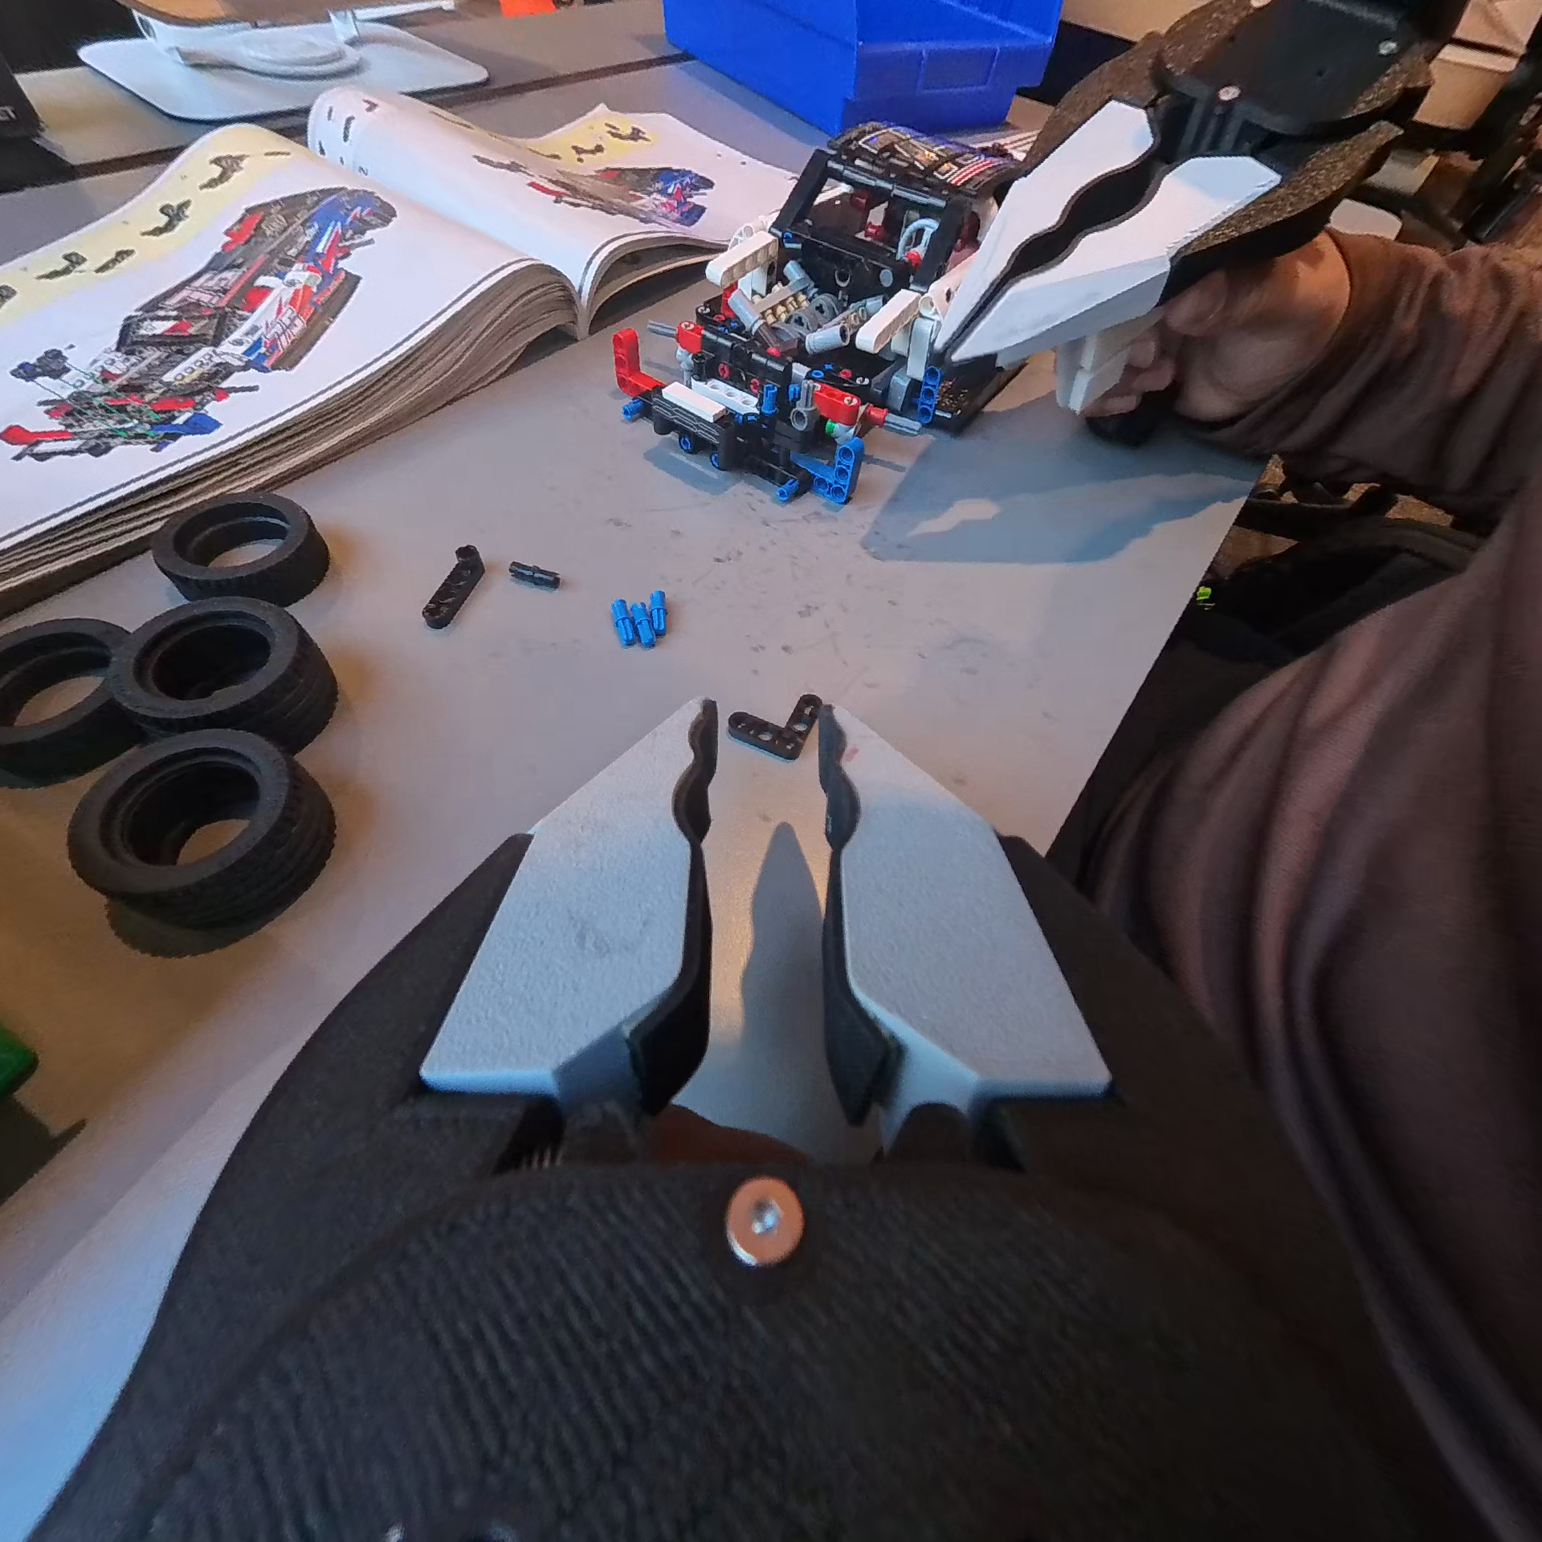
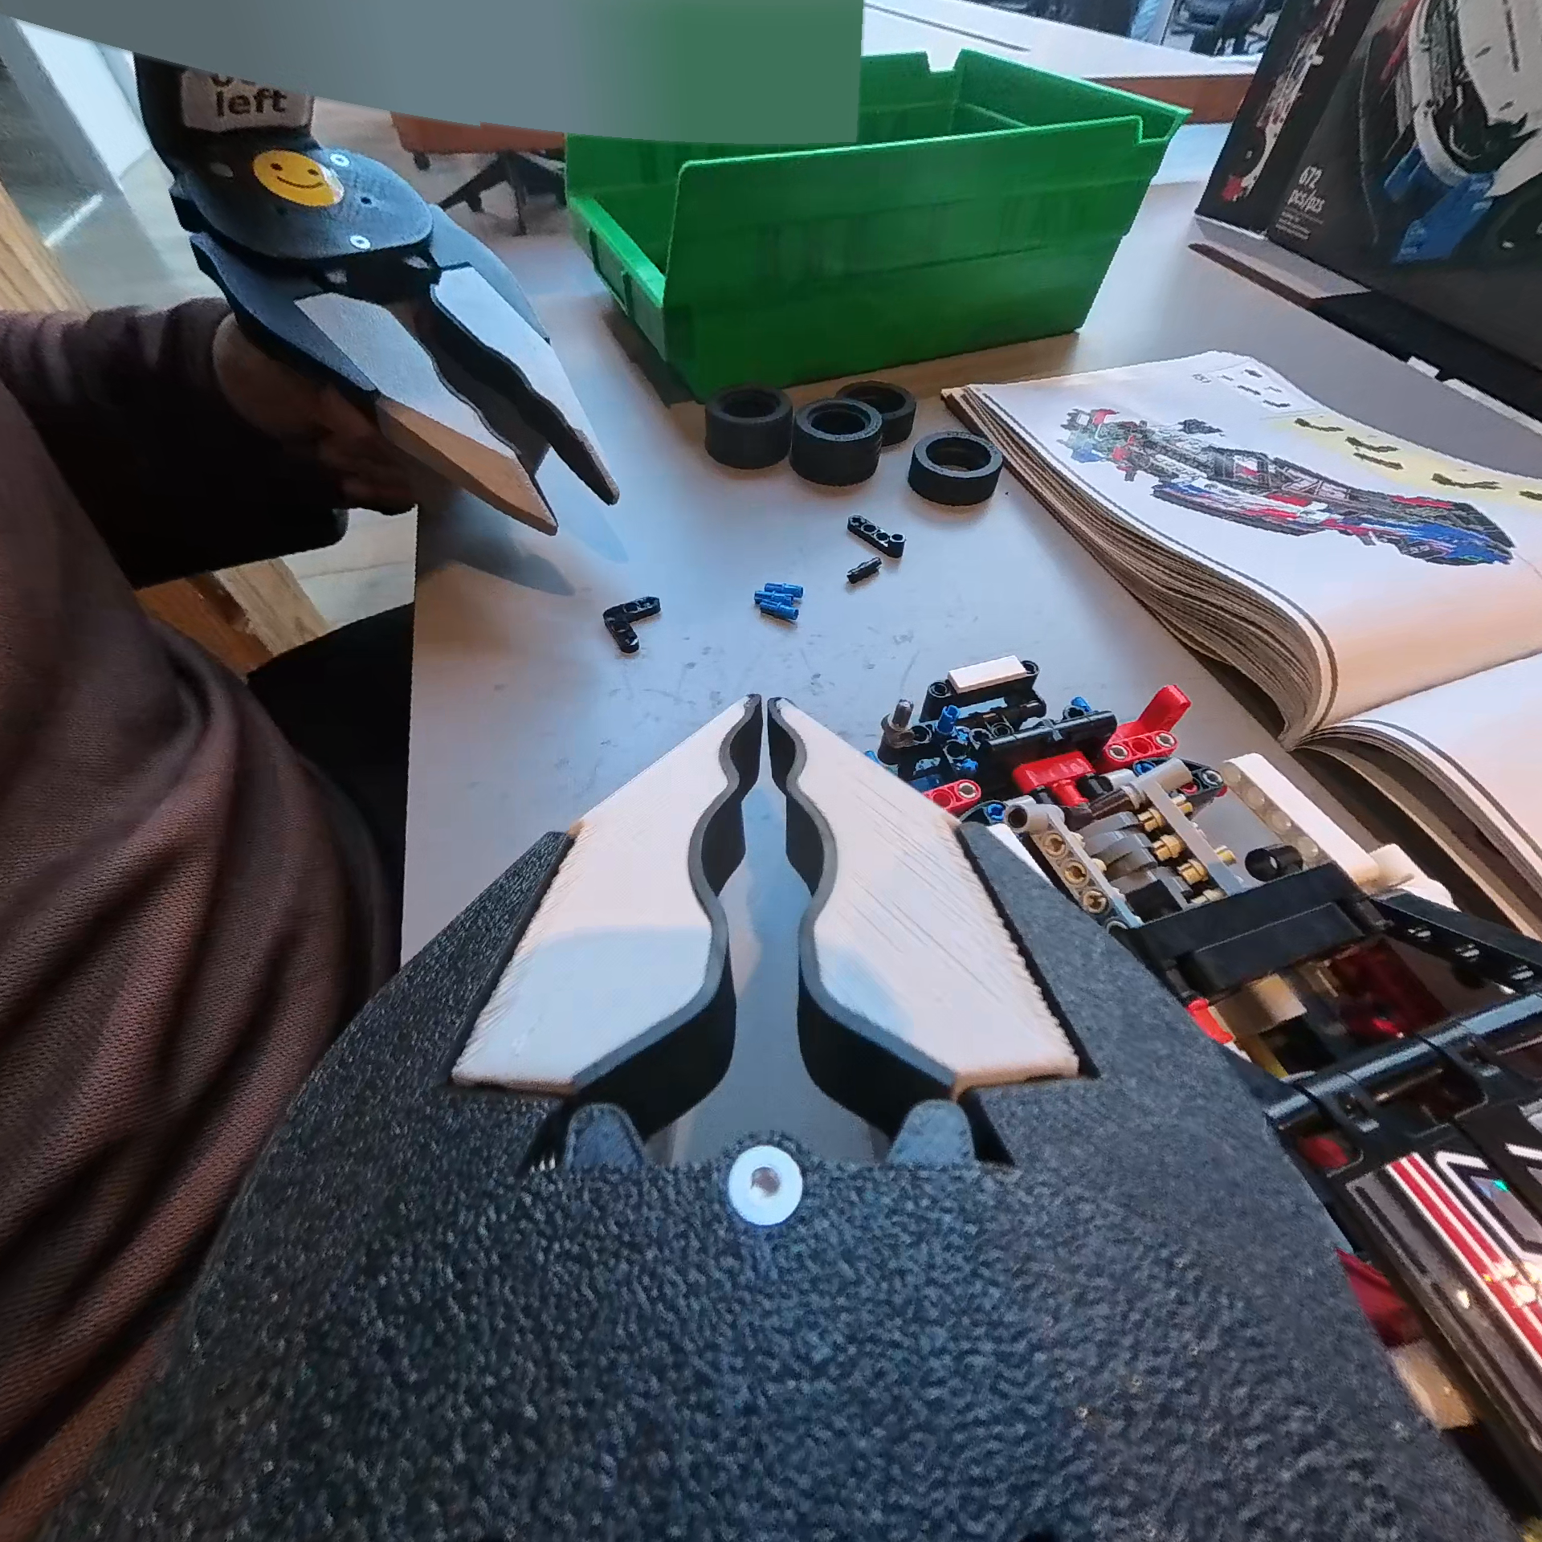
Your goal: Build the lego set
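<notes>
Grey table (image 1: pixel 959 601): black L-piece (image 1: pixel 776 728) loose between parted left fingers (image 1: pixel 697 751); right fingers (image 2: pixel 734 751) clenched, empty.

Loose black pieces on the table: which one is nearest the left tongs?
The L-shaped black piece, lying just off the open left tongs. The straight black beam and short black pin lie farther out, toward the tyres.

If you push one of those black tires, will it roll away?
Probably not as they lie: the black tires rest flat on their sides on the table. Stood on its tread, one likely would roll. They look rubbery, so a squeeze probably dents them a little.
</notes>
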Available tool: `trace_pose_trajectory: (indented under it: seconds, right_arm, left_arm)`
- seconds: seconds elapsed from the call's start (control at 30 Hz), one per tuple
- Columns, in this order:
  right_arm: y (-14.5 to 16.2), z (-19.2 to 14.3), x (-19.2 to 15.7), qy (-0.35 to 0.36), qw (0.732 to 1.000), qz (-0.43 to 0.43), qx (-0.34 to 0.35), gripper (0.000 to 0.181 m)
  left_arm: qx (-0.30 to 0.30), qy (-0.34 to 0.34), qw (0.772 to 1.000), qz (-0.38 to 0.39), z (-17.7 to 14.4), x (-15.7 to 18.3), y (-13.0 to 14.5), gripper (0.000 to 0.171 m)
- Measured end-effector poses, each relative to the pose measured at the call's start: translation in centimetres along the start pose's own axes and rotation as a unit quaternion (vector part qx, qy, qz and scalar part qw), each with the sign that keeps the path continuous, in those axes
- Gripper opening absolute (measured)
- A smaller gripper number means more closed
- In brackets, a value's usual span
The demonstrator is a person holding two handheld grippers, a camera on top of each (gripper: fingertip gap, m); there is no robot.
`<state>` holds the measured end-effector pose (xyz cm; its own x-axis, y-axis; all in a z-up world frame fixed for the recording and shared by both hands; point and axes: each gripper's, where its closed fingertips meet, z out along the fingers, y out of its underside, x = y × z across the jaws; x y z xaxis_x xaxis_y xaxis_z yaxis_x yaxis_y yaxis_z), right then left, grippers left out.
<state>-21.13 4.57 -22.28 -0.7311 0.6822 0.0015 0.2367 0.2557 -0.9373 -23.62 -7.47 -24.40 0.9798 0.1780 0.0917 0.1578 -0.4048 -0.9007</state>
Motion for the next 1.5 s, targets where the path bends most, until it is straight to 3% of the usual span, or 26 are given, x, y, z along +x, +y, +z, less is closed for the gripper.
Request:
trace_pose_trajectory:
  seconds: [0.2, 0.3, 0.53, 0.77, 0.9, 1.1, 1.2, 1.33, 1.4, 1.5]
  right_arm:
    - [0.1, 0.1, -0.1, -0.003, 1.0, -0.001, -0.004, 0.001]
    - [0.1, 0.1, -0.2, -0.007, 1.0, 0.0, -0.006, 0.001]
    - [0.0, 0.0, -0.5, -0.007, 1.0, -0.014, -0.002, 0.001]
    - [0.5, 0.4, -1.0, -0.001, 0.999, -0.046, -0.021, 0.001]
    - [1.1, 0.8, -1.4, 0.002, 0.997, -0.069, -0.039, 0.001]
    - [0.6, 0.5, -1.1, 0.012, 0.997, -0.066, -0.024, 0.0]
    - [0.5, 0.4, -1.0, 0.011, 0.998, -0.056, -0.019, 0.0]
    - [0.6, 0.4, -1.0, 0.006, 0.998, -0.051, -0.022, 0.0]
    - [0.7, 0.5, -1.1, 0.003, 0.998, -0.052, -0.025, 0.0]
    - [0.7, 0.5, -1.1, 0.003, 0.998, -0.054, -0.026, 0.0]
  left_arm:
    - [-0.032, 0.002, 0.999, -0.002, 0.6, 0.0, 0.6, 0.023]
    - [-0.064, -0.007, 0.998, -0.004, 1.1, -0.2, 1.3, 0.043]
    - [-0.137, -0.052, 0.989, 0.021, 2.4, -0.8, 2.8, 0.04]
    - [-0.14, -0.087, 0.986, -0.008, 3.2, -1.6, 2.4, 0.03]
    - [-0.14, -0.103, 0.985, -0.008, 2.9, -1.9, 2.4, 0.033]
    - [-0.104, -0.102, 0.989, -0.022, 0.1, -2.2, 0.7, 0.033]
    - [-0.065, -0.136, 0.988, -0.033, -3.2, -4.7, -1.8, 0.032]
    - [-0.036, -0.234, 0.972, 0.001, -8.9, -11.9, -6.7, 0.025]
    - [-0.074, -0.241, 0.967, 0.024, -9.8, -15.9, -7.6, 0.024]
    - [-0.18, -0.213, 0.956, 0.092, -8.7, -22.3, -6.9, 0.024]
